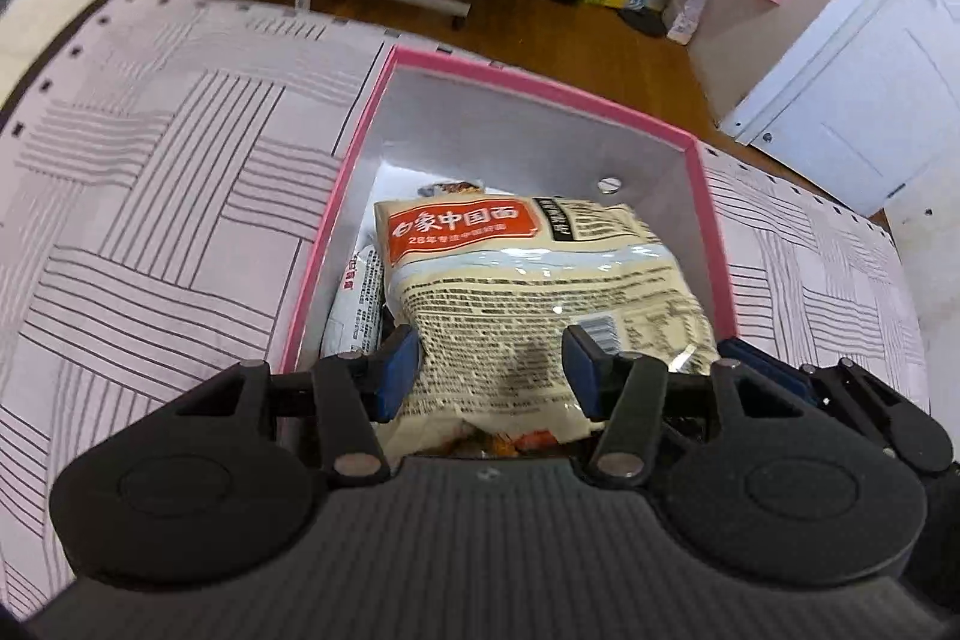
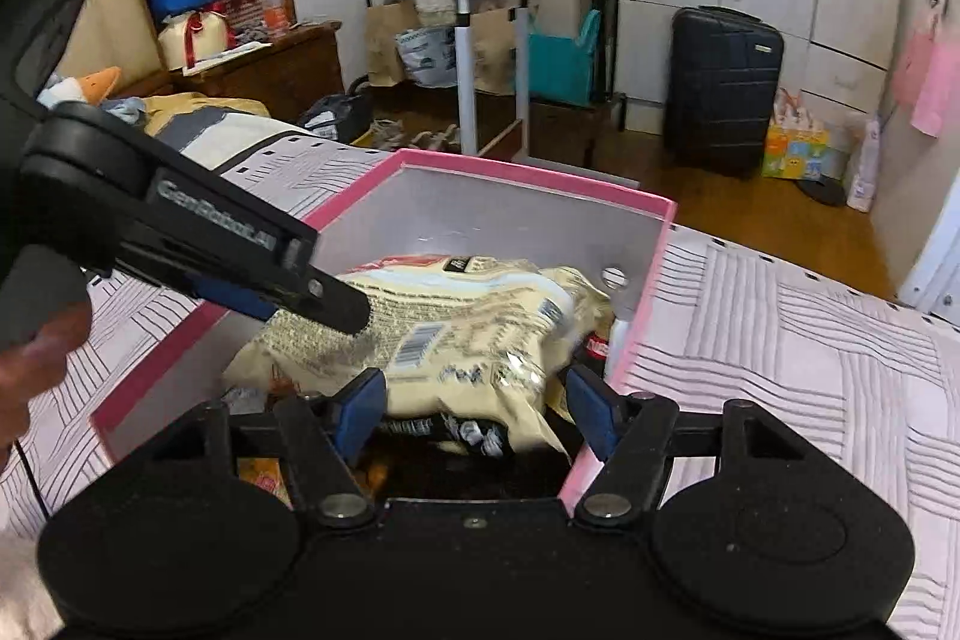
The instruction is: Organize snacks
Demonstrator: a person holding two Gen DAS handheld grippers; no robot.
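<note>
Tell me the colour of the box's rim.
Pink rim on the box, grey inside; clearest in the left wrist view.

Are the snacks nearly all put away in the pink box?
Several packets already lie in the pink box. The big noodle packet rests on top, between the fingers of both the left gripper and right gripper. Whether more snacks wait outside cannot be seen.

A cream plastic noodle packet [image 1: 528, 292] with an orange-red label panel and dense black print lies back side up, tilted, on top of other snacks inside a pink-rimmed cardboard box with grey inner walls [image 1: 510, 124]. The box sits open on a bed. A white printed packet [image 1: 357, 307] is wedged beside it against the box wall.
</note>
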